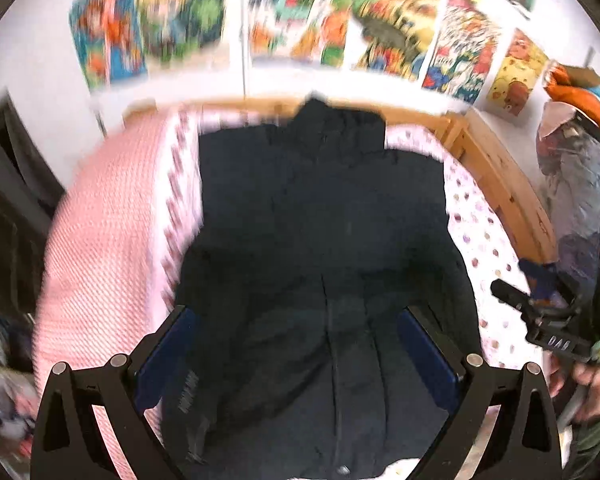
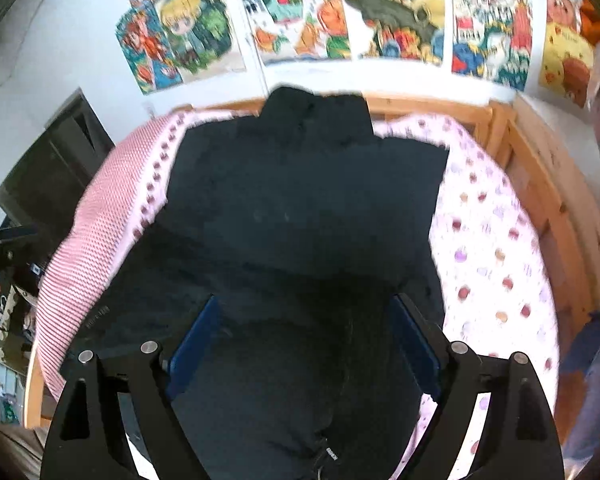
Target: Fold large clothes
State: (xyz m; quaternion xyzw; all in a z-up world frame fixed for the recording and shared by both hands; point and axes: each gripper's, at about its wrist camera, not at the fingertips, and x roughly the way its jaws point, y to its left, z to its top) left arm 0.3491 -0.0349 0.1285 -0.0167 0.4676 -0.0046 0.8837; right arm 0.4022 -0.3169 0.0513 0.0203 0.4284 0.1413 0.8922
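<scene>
Here, a black coat (image 1: 320,216) lay flat mid-frame on the bed (image 1: 496,240), spread for folding; left gripper (image 1: 296,344) and right gripper (image 2: 306,332) hung above, jaws wide, empty.

Matt black cloth jacket (image 1: 320,220), wooden bedframe (image 1: 496,184)

Both grippers, left gripper (image 1: 296,344) and right gripper (image 2: 306,332), had black frames, blue pads (image 2: 194,344) and silver pivot screws (image 1: 118,359).
</scene>
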